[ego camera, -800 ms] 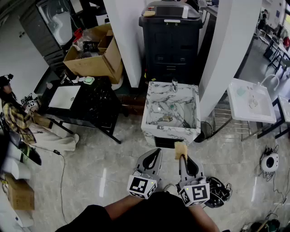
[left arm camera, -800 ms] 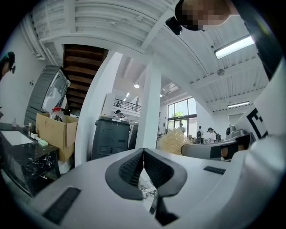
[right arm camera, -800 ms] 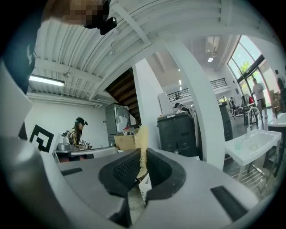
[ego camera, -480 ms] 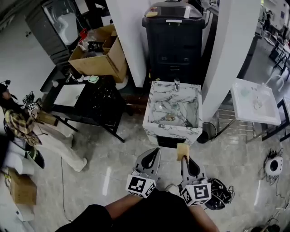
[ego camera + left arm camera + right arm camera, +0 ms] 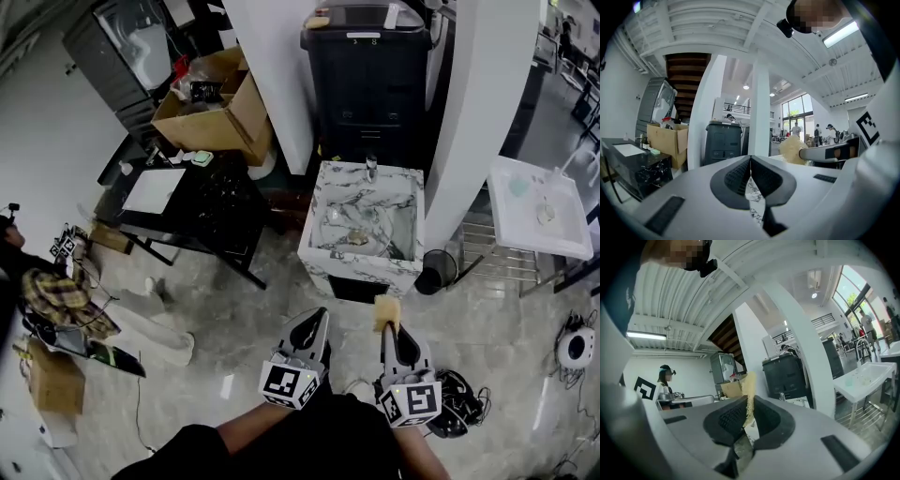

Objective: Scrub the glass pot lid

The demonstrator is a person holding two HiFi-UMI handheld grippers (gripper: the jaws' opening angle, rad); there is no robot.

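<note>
**Holding sponge short of sink, scrub not started**

Head view: both grippers are held low in front of the body, over the tiled floor [image 5: 234, 319], well short of the marble sink [image 5: 347, 265]. The left gripper [image 5: 317, 317] is seen with jaws together and nothing carried. The right gripper [image 5: 388, 328] is clamped on a yellow sponge [image 5: 386, 311], which sticks out past the tips. A faucet [image 5: 371, 167] is mounted at the sink's far rim, and a black bin [image 5: 370, 84] stands behind it. Small items lie in the basin. The glass pot lid is presumed to be among them but is too small to be picked out.

Left gripper view: the jaws are closed pad to pad with nothing between them. The right gripper and sponge are seen off to the right.

Right gripper view: the sponge is pinched edge-on between the pads, its upper part standing clear of the jaws. The sink and faucet are seen ahead, beyond the tips.

Step judged: approach to the sink. No contact with the lid is made, so the task is at its start.

Next move: the gap to the basin is to be closed and the lid located and steadied. That is probably done by the left gripper, which must be opened first. The sponge is then to be laid flat on the glass. The grip on the sponge looks thin, so slippage under scrubbing pressure is to be watched.
</note>
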